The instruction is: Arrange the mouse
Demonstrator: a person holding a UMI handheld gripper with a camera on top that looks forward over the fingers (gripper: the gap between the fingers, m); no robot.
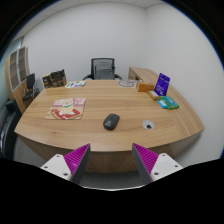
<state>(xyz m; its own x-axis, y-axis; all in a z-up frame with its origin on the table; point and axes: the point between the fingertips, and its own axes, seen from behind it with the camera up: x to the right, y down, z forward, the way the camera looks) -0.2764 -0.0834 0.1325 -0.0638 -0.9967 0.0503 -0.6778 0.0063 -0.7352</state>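
Up close, gripper spread wide, nothing held, pink pads on the inner faces of both fingers. Hanging above the near edge of the wooden worktop. Just ahead, past the fingers and a bit between them, a dark mouse sitting alone on the wood, not touched. Near it, off to one side, a small round white thing, hard to tell what. On the other side, a picture book or printed sheet lying flat. Farther along, a purple box standing up, with a teal thing beside it. At the far end, a black office chair against the white wall.
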